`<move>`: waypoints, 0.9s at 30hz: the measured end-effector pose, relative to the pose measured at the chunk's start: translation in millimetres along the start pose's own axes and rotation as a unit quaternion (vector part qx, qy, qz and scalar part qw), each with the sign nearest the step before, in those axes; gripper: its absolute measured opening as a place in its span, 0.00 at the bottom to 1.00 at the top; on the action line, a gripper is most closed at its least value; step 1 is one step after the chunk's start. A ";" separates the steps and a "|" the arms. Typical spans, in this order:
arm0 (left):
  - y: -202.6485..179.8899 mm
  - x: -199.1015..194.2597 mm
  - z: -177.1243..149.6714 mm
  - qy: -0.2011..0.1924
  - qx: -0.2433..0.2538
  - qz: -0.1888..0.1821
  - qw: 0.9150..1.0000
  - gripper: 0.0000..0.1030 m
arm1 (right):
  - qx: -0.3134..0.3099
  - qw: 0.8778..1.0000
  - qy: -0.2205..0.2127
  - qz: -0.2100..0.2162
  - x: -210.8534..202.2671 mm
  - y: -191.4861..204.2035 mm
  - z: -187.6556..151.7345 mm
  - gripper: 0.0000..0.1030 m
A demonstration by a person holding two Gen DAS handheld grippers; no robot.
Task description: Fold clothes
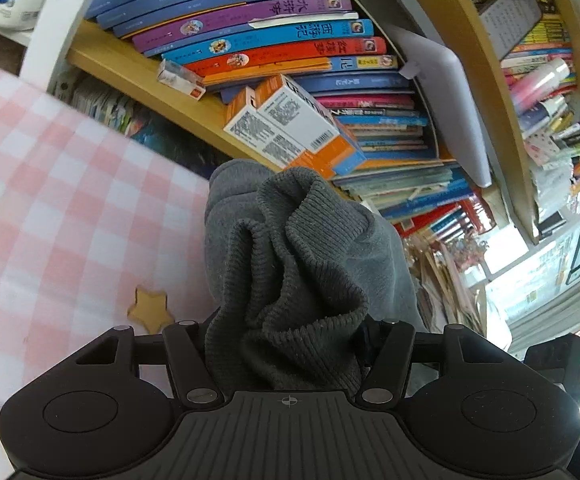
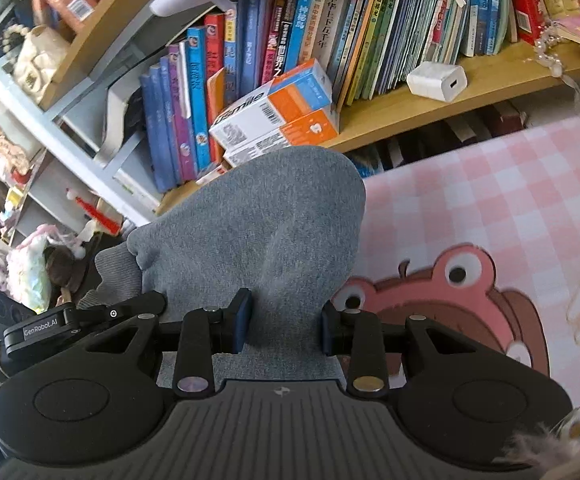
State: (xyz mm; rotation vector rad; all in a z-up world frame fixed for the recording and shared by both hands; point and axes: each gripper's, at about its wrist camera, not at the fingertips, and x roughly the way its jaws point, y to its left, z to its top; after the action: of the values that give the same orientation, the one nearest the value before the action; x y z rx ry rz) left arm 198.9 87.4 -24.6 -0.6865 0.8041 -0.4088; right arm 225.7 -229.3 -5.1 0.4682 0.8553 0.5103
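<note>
My left gripper [image 1: 286, 344] is partly open, clamped on the bunched ribbed hem of the grey sweatshirt [image 1: 290, 248], lifted over the pink checked tablecloth [image 1: 58, 184]. My right gripper [image 2: 284, 328] is narrower, pinching the same sweatshirt's smooth fabric; wooden bookshelf [image 2: 430, 108] far behind.

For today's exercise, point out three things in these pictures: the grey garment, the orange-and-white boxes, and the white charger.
grey garment [image 2: 250, 232]: right wrist view, smooth fabric panel.
orange-and-white boxes [image 1: 290, 124]: left wrist view, printed white face.
white charger [image 2: 436, 82]: right wrist view, its front face.
</note>
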 end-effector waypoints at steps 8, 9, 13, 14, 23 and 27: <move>14.3 25.8 15.4 -0.004 0.002 0.002 1.000 0.57 | 0.012 1.000 -0.003 -0.003 26.0 -14.1 13.7 0.30; 16.1 28.3 16.1 -0.003 0.001 0.003 1.000 0.57 | 0.013 1.000 -0.002 -0.004 28.6 -15.7 14.2 0.30; 23.8 37.7 13.7 0.004 -0.003 0.010 1.000 0.58 | 0.021 1.000 0.007 -0.009 39.1 -23.2 12.9 0.30; 25.6 38.9 12.6 0.003 -0.004 0.011 1.000 0.58 | 0.023 1.000 0.009 -0.010 41.3 -24.8 12.0 0.31; 25.1 28.1 11.2 -0.027 -0.006 0.025 0.999 0.71 | 0.003 0.999 0.000 -0.035 34.9 -21.2 6.1 0.58; 19.1 9.3 6.0 -0.048 0.003 0.036 0.998 0.74 | -0.014 0.999 -0.007 -0.044 21.5 -13.2 -1.8 0.66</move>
State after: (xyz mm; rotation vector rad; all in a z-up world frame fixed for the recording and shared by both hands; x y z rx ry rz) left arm 210.9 98.2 -39.7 -0.6654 0.7337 -0.3094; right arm 239.1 -226.5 -26.4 0.4062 0.8502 0.4362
